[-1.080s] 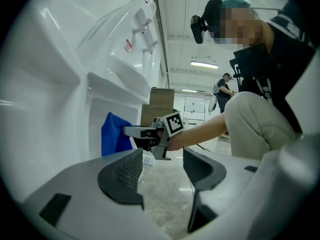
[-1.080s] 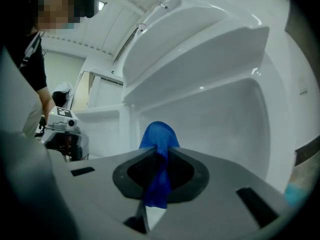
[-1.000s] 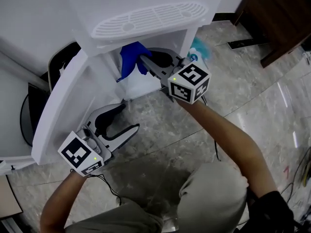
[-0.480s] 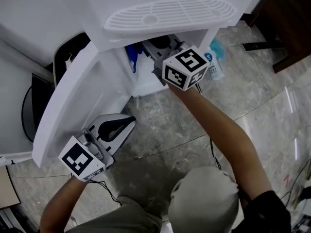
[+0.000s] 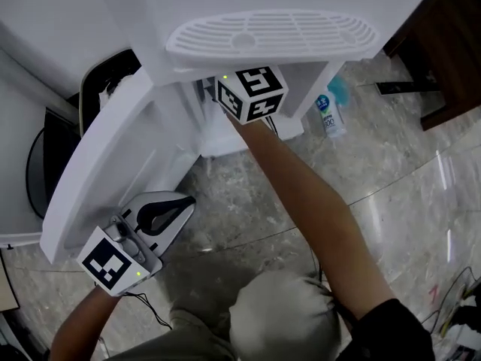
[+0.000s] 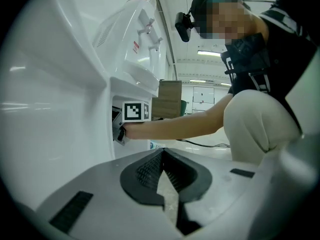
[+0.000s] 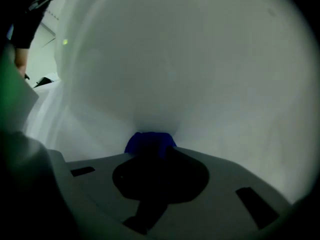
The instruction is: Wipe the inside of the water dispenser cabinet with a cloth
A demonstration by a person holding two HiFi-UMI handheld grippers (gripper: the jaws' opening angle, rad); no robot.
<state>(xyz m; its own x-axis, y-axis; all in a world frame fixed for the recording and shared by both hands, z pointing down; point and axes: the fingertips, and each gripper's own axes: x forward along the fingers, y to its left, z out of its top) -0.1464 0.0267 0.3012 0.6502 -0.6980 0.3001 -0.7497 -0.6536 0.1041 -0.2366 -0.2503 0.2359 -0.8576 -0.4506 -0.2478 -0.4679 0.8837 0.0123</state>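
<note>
Blue cloth (image 7: pixel 143 142) pinched at right gripper (image 7: pixel 151 155) tips — at cabinet wall (image 7: pixel 200 74).

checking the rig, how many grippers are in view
2. The left gripper hangs shut and empty beside the open cabinet door; the right gripper is inside the water dispenser cabinet, shut on the blue cloth.

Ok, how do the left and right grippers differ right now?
The right gripper is shut on the blue cloth; the left gripper is shut on nothing. The right gripper reaches inside the white dispenser cabinet; the left gripper sits outside, by its open door. Both carry marker cubes.
</note>
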